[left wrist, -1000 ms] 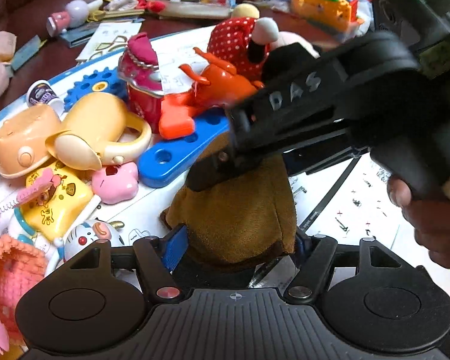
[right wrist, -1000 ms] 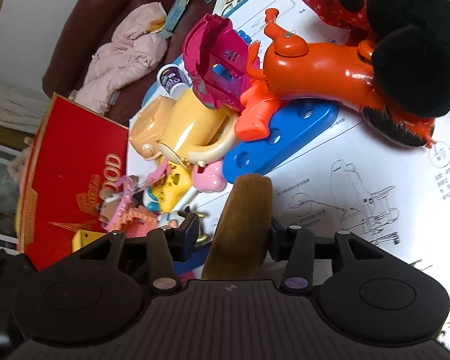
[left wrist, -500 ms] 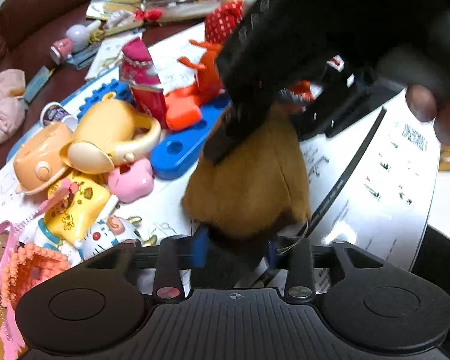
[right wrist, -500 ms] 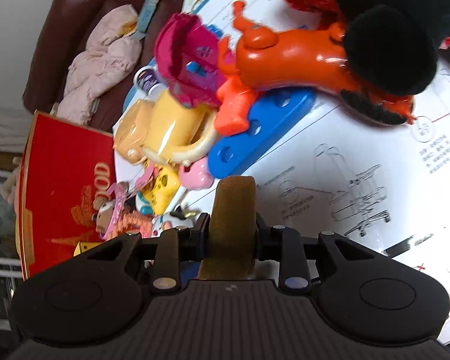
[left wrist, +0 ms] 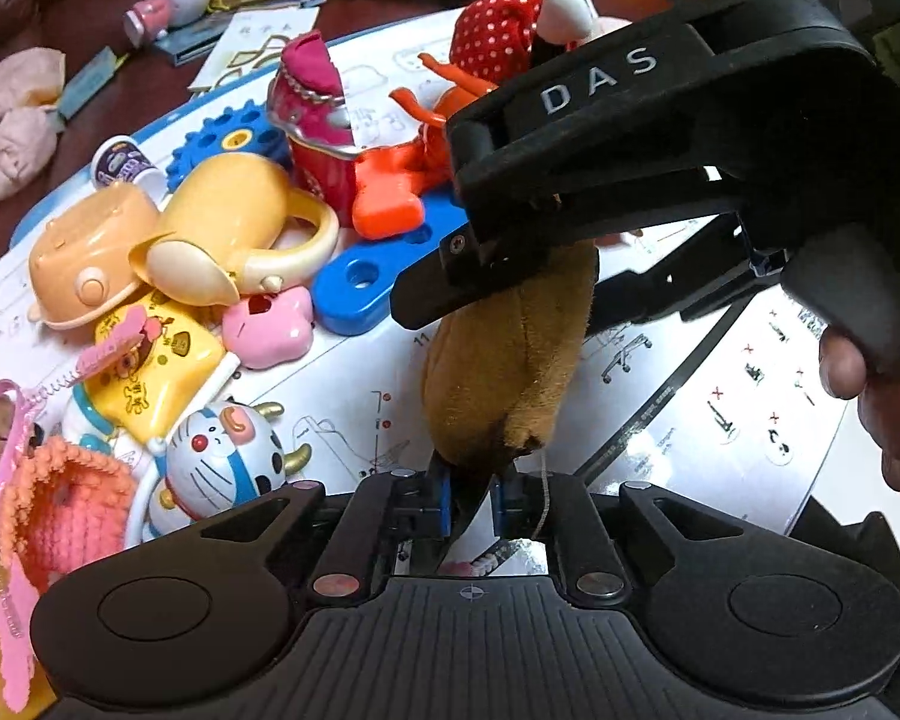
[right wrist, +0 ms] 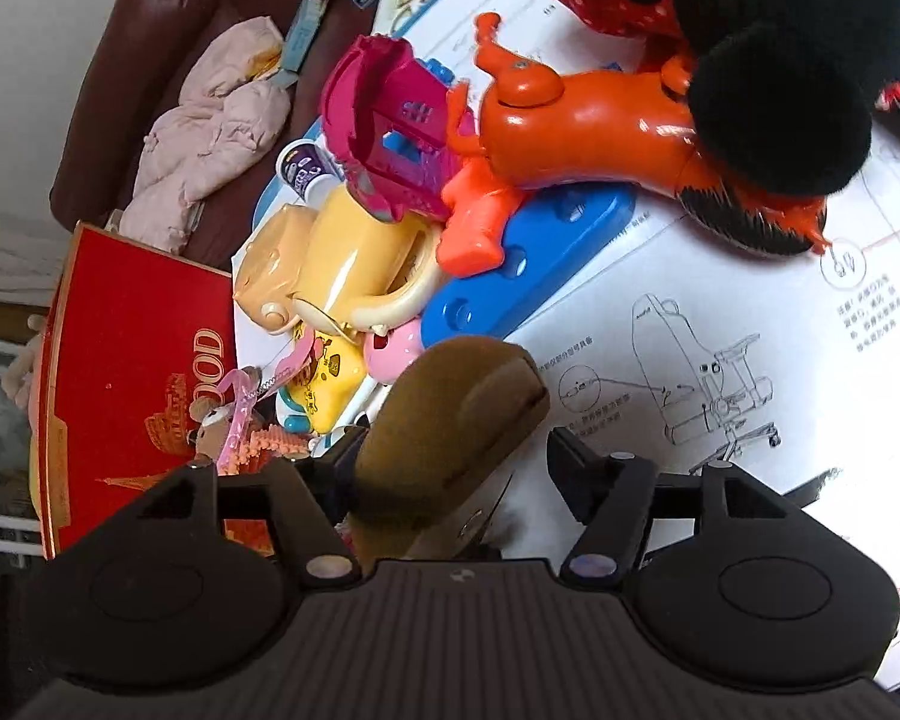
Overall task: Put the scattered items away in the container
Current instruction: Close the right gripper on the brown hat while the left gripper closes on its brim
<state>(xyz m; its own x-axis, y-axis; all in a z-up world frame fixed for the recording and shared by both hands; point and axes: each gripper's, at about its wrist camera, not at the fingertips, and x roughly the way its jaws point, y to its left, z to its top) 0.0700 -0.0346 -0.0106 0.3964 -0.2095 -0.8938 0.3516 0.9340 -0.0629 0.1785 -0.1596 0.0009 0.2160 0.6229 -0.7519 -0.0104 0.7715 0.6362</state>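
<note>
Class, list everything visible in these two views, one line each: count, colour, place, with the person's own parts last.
brown plush: 1, brown, between both grippers
blue bar: 1, blue, on the sheet behind the plush
orange toy: 1, orange, lying across the blue bar
magenta toy: 1, magenta, beside the orange toy
yellow jug: 1, yellow, left of the blue bar
pink toy: 1, pink, before the jug
mouse plush: 1, black and red-dotted, behind the pile
red box: 1, red, left of the pile
white sheet: 1, white, under the toys
left gripper: 1, black, shut on the plush's lower end
right gripper: 1, black, open around the plush
</note>
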